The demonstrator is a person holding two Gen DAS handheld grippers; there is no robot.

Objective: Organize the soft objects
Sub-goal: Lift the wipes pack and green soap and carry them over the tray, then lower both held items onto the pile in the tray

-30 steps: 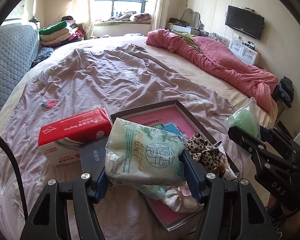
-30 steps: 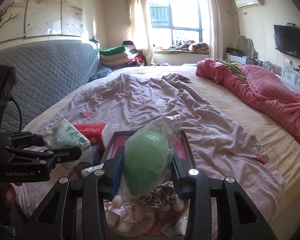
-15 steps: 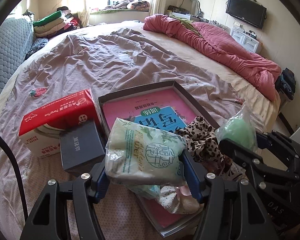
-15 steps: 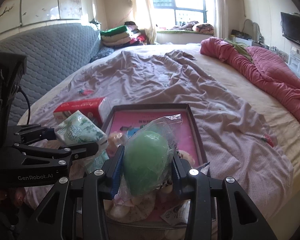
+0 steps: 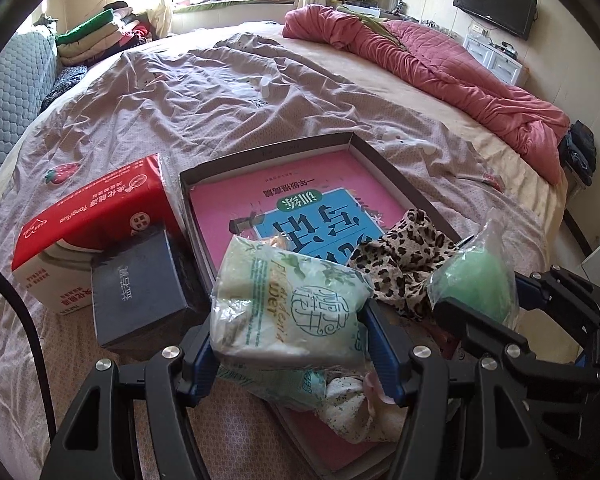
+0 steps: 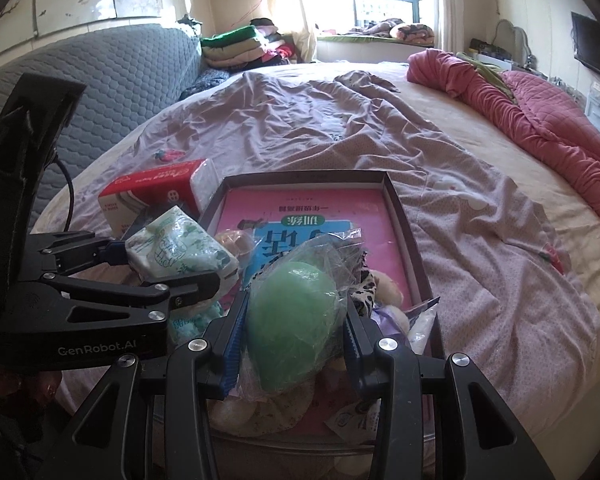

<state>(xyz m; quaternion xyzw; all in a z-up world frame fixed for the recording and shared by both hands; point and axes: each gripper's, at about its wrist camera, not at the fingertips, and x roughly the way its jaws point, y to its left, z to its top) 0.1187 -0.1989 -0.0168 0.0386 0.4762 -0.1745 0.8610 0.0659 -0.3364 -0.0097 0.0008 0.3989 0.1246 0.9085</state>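
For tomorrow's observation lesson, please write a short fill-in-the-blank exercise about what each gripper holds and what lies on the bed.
1. The left gripper is shut on a pale green ____ pack.
2. The right gripper clamps a ____ sponge wrapped in clear plastic.
3. A ____ book lies inside the shallow box.
4. Beside the box stands a ____ tissue carton.

Missing words: tissue; green; pink; red

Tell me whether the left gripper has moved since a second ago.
Yes. The left gripper, shut on the tissue pack, has come down toward the tray.
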